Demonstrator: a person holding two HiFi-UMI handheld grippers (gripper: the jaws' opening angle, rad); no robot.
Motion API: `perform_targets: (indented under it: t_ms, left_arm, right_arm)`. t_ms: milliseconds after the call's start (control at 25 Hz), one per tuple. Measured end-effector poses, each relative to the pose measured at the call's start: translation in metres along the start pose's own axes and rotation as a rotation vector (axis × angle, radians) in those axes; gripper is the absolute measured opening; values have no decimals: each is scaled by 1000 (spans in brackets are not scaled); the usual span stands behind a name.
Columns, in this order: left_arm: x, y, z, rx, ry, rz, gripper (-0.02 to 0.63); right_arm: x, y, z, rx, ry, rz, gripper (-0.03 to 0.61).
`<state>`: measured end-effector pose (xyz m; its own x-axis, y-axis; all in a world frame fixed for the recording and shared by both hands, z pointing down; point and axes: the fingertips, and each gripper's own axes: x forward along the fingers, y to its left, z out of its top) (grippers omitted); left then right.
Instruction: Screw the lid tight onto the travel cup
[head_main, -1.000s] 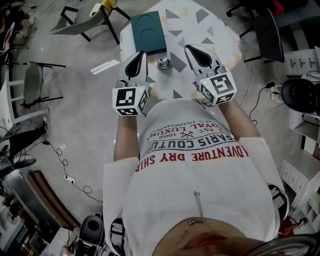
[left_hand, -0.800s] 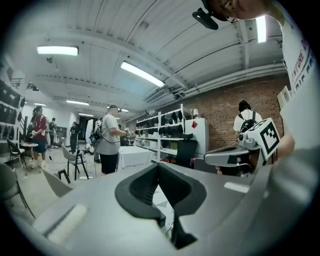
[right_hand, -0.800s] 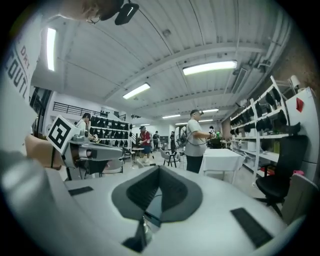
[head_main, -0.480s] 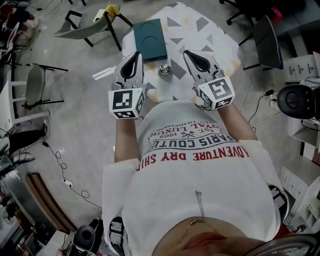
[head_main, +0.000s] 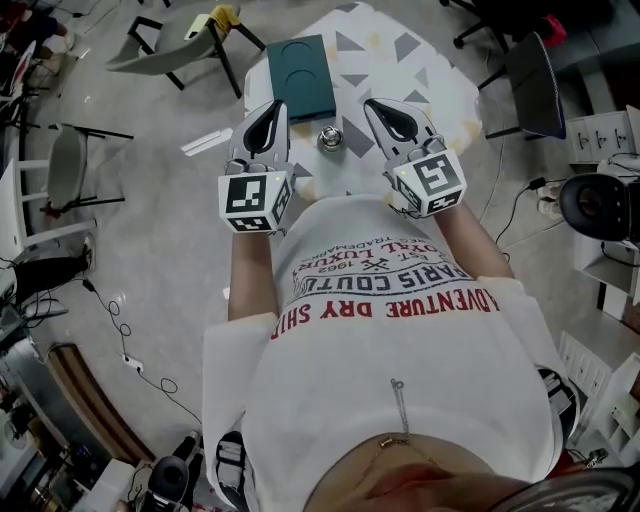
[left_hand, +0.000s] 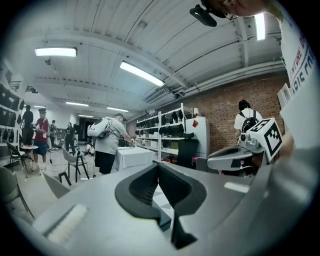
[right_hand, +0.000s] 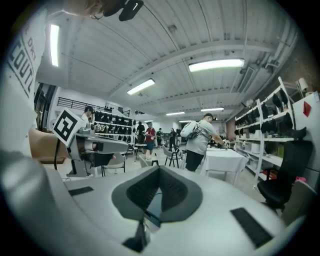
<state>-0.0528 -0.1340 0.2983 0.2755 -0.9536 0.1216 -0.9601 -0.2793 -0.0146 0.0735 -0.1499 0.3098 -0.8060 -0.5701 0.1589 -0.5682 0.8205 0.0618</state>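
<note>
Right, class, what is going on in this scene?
A person holds a gripper in each hand at a small table. The left gripper and right gripper are both shut and empty, either side of a metal cup standing near a dark green tray. Neither touches the cup.

Teal box (head_main: 303, 66) on patterned tbl (head_main: 430, 75), chair (head_main: 160, 52) nearby

The travel cup (head_main: 329, 138) stands upright on the white table (head_main: 430, 80) with grey triangles, seen from above as a small round shape of shiny silver metal with a darker middle. It sits in the near half of the table, just in front of a dark green box (head_main: 303, 75) and apart from it. Whether the lid is on it cannot be told
</note>
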Motion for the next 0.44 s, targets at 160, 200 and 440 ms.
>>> perform_targets:
  t_ms: [160,200,440]
  left_arm:
    - [4,2,-1,-4,2,-3,12]
    - [6,3,-2,-7,3,-4,12]
    - [10,6,-6,-10,16,-13,12]
  right_arm:
    - [5,-3,-2,7,7,1,11]
    - [7,-3,-3,11,9,1,11]
    - [16,-3,-8,11,24,2,11]
